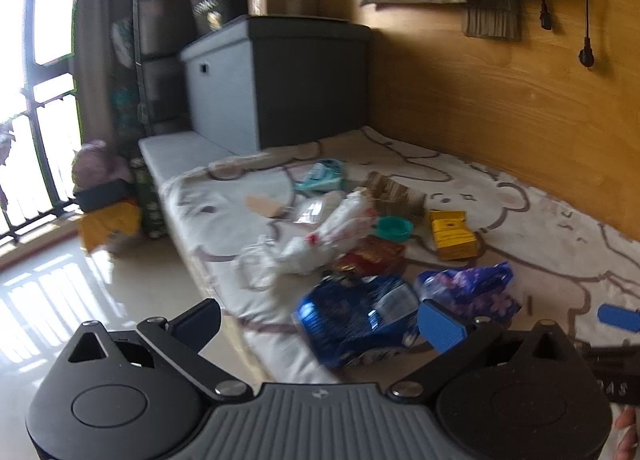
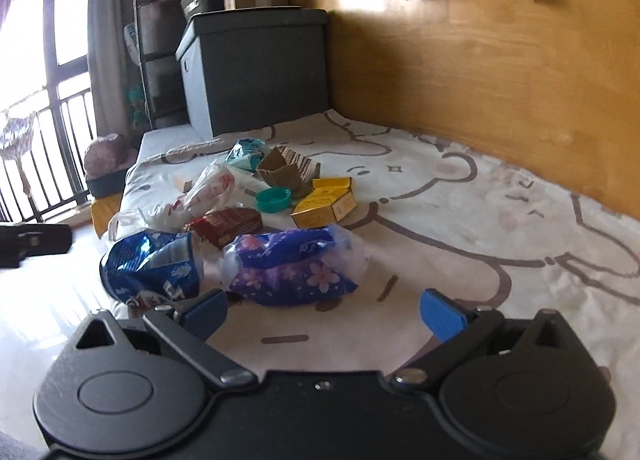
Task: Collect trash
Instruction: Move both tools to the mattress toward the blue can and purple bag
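Left wrist view, left hand-held gripper: jaws spread wide and holding nothing, hanging over the near edge of the bed.
Left wrist view, trash: a loose pile in the middle of the bear-print bed cover. A dark blue foil bag lies nearest, just ahead of the gripper, with a purple flowered wrapper beside it to the right.
Left wrist view, farther pile: a white plastic bag, a red packet, a teal cap, a yellow box, torn cardboard and a light teal packet.
Left wrist view, seen only here: a blue finger pad of the right hand-held gripper at the right edge, and fingertips of a person's hand at the lower right corner.
Left wrist view, surroundings: a grey storage box at the bed's far end, a wooden wall panel along the right, and glossy floor to the left. The picture is blurred.
Right wrist view, right hand-held gripper: jaws wide apart, empty, above bare bed cover.
Right wrist view, trash: the purple flowered wrapper lies just ahead between the fingers, with the dark blue foil bag touching it on the left.
Right wrist view, seen only here: the yellow box shows its open flap, the torn cardboard shows its corrugated edge, and a dark object sits at the left edge over the floor.
Right wrist view, in the way: nothing lies between the gripper and the wrapper.
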`<control>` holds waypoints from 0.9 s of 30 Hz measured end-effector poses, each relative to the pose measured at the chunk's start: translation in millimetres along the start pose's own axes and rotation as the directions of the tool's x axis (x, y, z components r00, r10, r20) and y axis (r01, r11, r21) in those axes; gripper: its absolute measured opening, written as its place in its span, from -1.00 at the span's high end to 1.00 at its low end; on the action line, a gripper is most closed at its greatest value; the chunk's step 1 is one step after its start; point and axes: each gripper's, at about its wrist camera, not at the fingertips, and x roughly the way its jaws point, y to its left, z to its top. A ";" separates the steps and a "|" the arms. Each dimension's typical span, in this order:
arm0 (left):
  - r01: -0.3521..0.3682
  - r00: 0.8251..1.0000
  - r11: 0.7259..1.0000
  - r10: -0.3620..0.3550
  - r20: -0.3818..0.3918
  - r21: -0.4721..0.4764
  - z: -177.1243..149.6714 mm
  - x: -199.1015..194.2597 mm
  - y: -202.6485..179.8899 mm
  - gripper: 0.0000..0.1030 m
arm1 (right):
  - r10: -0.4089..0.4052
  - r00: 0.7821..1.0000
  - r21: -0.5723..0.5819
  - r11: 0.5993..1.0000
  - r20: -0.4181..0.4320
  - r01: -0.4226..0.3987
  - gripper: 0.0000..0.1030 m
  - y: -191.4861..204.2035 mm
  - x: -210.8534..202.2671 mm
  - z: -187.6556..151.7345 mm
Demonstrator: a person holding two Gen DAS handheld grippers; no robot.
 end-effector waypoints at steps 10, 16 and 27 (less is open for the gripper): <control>0.224 0.970 0.956 -0.238 -0.053 -0.188 29.8 79.4 31.9 -1.00 | 0.084 0.996 0.021 0.996 -0.019 -0.084 -1.00 -16.3 11.3 6.7; 0.363 0.907 0.829 -0.419 -0.043 -0.425 25.4 121.0 60.2 -1.00 | 0.204 0.974 0.015 0.979 -0.101 -0.203 -0.94 12.4 17.4 6.6; 0.501 0.780 0.650 -0.625 -0.028 -0.571 -13.3 108.6 60.4 -0.86 | 0.353 0.923 0.192 0.927 -0.150 -0.323 0.11 38.8 46.7 4.2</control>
